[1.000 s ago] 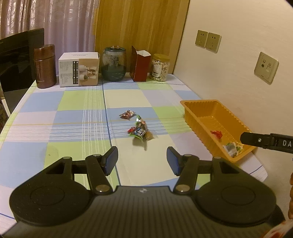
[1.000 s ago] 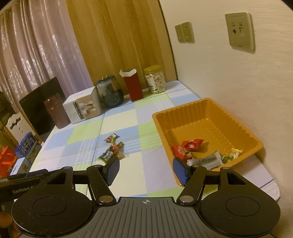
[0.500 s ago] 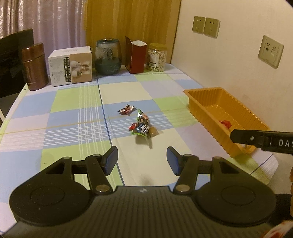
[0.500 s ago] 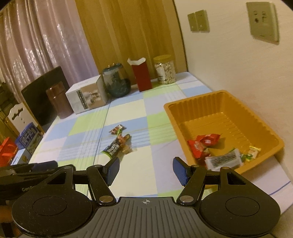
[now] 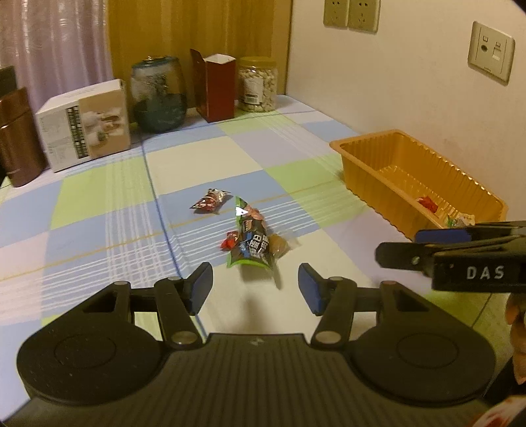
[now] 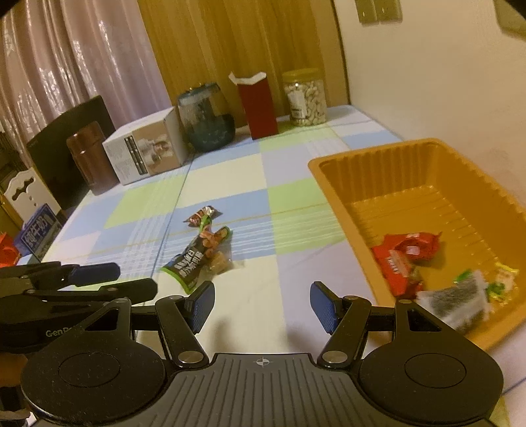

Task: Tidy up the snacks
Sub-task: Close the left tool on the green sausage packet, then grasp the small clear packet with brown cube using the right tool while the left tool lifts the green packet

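So several snacks (image 6: 407, 259) lie in the orange tray (image 6: 371, 197), four wrappers (image 5: 251, 244) remain on the tabletop (image 5: 98, 203), both tools spread, empty.

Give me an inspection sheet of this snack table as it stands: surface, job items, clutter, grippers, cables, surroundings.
Surface: checked tablecloth over the table, flat.
Job's things: orange tray by the wall, holding red wrappers and a grey packet. Loose on the cloth: green-edged dark snack bag, a small red-brown packet, a small red candy and a tan wrapped sweet beside the bag.
Clutter: along the far edge, brown canister, white box, glass jar, red carton, nut jar.
Grippers: left gripper open, empty, before the bag; right gripper open, empty.
Cables: nothing seen.
Surroundings: curtains, wall sockets, dark chair back at left.
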The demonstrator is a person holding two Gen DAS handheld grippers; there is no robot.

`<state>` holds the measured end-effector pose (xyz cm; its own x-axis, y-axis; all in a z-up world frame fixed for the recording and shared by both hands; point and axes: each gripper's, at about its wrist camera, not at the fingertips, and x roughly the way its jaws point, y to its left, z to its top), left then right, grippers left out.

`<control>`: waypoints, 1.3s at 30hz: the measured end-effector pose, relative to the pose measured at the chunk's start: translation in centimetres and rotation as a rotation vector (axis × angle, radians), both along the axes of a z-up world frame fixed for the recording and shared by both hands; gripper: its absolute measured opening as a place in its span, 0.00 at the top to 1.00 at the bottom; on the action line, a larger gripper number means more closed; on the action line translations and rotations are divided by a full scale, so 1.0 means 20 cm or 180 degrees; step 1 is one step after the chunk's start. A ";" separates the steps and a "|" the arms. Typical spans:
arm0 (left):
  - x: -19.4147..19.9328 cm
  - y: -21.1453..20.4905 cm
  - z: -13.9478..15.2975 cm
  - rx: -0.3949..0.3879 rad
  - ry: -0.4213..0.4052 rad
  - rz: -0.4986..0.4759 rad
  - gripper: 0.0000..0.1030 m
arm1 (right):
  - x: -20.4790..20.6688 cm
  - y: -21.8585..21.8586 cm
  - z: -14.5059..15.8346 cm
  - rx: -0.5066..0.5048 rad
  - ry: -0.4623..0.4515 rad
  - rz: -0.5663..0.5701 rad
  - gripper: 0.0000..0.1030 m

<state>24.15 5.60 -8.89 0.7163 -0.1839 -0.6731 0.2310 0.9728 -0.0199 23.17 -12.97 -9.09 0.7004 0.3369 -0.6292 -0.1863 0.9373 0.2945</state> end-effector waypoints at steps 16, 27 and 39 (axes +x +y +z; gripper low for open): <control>0.28 0.00 -0.16 -0.0033 0.0172 -0.0206 0.76 | 0.19 0.07 -0.16 0.0004 0.0159 0.0075 0.38; 0.20 0.05 -0.17 -0.0085 0.0277 -0.0126 0.94 | 0.19 0.10 -0.16 -0.0035 0.0139 0.0091 0.38; 0.28 0.05 -0.15 -0.0273 0.0143 0.0004 0.63 | 0.20 0.12 -0.16 -0.0107 0.0163 0.0121 0.37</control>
